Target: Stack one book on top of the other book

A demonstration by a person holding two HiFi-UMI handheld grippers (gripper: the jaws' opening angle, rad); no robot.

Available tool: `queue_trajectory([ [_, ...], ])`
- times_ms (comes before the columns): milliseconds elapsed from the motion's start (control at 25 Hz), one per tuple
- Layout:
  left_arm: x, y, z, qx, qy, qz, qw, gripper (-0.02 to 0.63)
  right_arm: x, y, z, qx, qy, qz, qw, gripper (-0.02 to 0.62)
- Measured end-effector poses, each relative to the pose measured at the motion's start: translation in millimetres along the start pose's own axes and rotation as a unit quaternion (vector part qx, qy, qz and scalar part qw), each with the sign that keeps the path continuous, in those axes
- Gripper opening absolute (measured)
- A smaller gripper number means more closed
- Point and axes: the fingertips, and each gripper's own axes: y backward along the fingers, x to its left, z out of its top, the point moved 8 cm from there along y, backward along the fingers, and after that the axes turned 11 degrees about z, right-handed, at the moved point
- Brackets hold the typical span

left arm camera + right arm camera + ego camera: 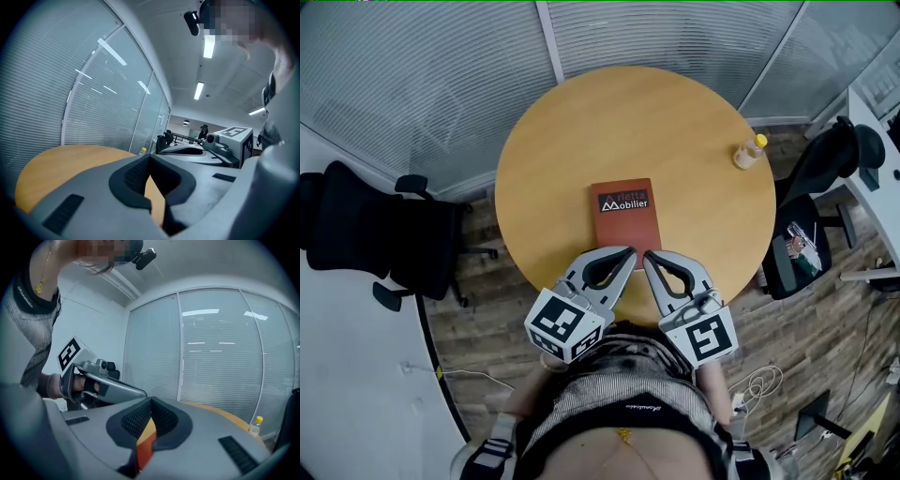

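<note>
A red-brown book with a dark title band lies flat in the middle of the round wooden table. Only this one cover shows; I cannot tell whether another book lies under it. My left gripper hovers just short of the book's near edge, shut, with nothing between its jaws. My right gripper is beside it, also shut and holding nothing. In the right gripper view a strip of the red book shows below the closed jaws. In the left gripper view only bare tabletop shows there.
A small yellow-capped bottle stands near the table's right edge. A black office chair is at the left and another chair at the right. Frosted glass walls curve behind the table.
</note>
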Motion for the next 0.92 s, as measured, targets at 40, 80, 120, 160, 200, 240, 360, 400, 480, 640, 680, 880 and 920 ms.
queue_trajectory([
  [40,0.9,-0.1,-0.5,0.003,0.001,0.000,1.0000,0.018,-0.4,0.0,-0.2,0.000,-0.002,-0.002,1.000,0.023],
  [80,1.5,0.1,-1.0,0.004,0.001,0.001,1.0000,0.018,-0.7,0.0,-0.4,0.000,-0.002,-0.003,1.000,0.023],
  [120,1.7,0.3,-1.6,0.005,0.000,0.001,1.0000,0.018,-1.0,0.0,-0.7,0.000,-0.001,-0.004,1.000,0.023],
  [160,1.8,0.4,-2.2,0.006,-0.001,0.002,1.0000,0.018,-1.3,0.0,-1.2,0.001,0.000,-0.004,1.000,0.023],
  [200,1.6,0.5,-2.8,0.007,-0.003,0.002,1.0000,0.018,-1.4,0.0,-1.8,0.001,0.000,-0.005,1.000,0.023],
  [240,1.4,0.5,-3.2,0.008,-0.004,0.002,1.0000,0.018,-1.3,-0.1,-2.6,0.002,-0.001,-0.005,1.000,0.023],
  [360,1.0,0.6,-3.6,0.011,-0.009,0.005,0.9999,0.018,-1.2,-0.5,-4.7,0.006,-0.007,-0.004,1.000,0.023],
  [400,0.9,0.3,-3.4,0.012,-0.009,0.006,0.9999,0.018,-1.6,-0.4,-5.1,0.007,-0.008,-0.004,1.000,0.023],
  [480,0.4,-0.7,-3.0,0.013,-0.009,0.005,0.9999,0.018,-2.7,0.0,-5.7,0.011,-0.008,-0.004,1.000,0.023],
  [640,0.0,-0.8,-3.5,0.014,-0.009,0.007,0.9998,0.018,-3.4,1.2,-7.1,0.015,-0.009,-0.005,1.000,0.023],
  [680,0.3,-0.5,-3.9,0.014,-0.010,0.007,0.9998,0.018,-3.2,1.1,-7.2,0.015,-0.009,-0.006,1.000,0.023],
  [880,2.1,-0.3,-4.3,0.014,-0.008,0.008,0.9998,0.018,-4.8,0.3,-8.7,0.021,-0.010,-0.007,1.000,0.023],
  [920,2.4,-0.5,-4.2,0.014,-0.007,0.009,0.9998,0.018,-5.6,0.1,-9.0,0.022,-0.010,-0.008,1.000,0.023],
])
